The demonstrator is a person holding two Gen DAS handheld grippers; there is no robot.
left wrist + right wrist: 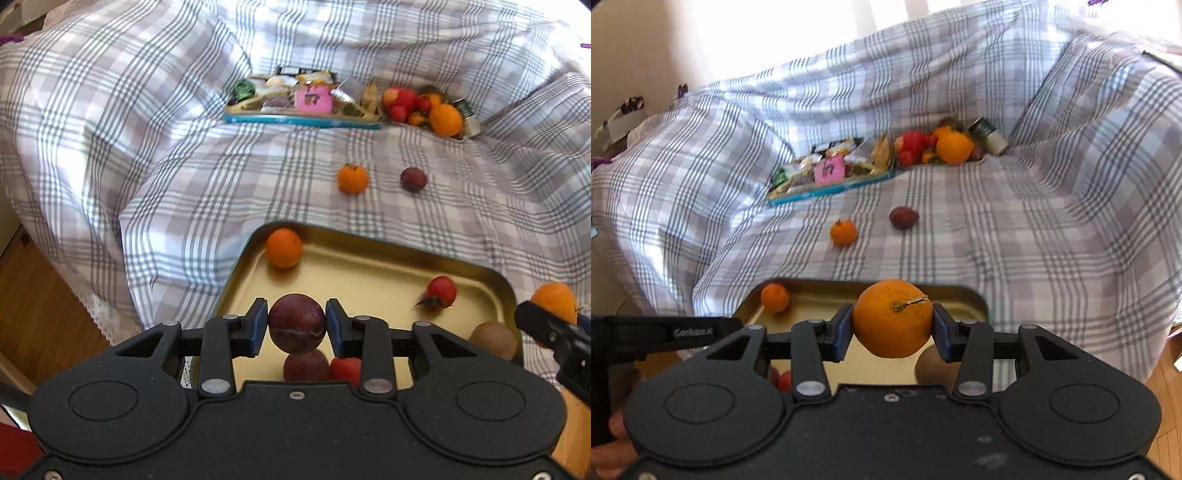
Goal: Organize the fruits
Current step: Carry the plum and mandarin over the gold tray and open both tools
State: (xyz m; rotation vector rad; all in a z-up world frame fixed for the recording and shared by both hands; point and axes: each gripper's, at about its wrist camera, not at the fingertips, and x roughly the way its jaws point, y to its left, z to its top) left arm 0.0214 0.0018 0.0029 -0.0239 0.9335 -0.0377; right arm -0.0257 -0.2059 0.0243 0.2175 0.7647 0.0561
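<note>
My left gripper point(296, 325) is shut on a dark purple plum point(296, 318) and holds it above the near part of a gold tray point(369, 266). The tray holds an orange point(283, 247), a red tomato point(441, 291), a brown kiwi point(493, 339), another plum point(306, 366) and a red fruit point(345, 370). My right gripper point(892, 328) is shut on a big orange point(892, 318) above the tray's right side point(971, 299); it shows at the right edge of the left wrist view point(554, 301). A small orange point(843, 232) and a plum point(903, 217) lie loose on the cloth.
A checked cloth point(147, 147) covers the sofa. At the back, a blue tray of snacks point(299, 101) sits beside a pile of fruit point(421, 107) and a jar point(990, 137). Wooden floor point(44, 295) lies at the left.
</note>
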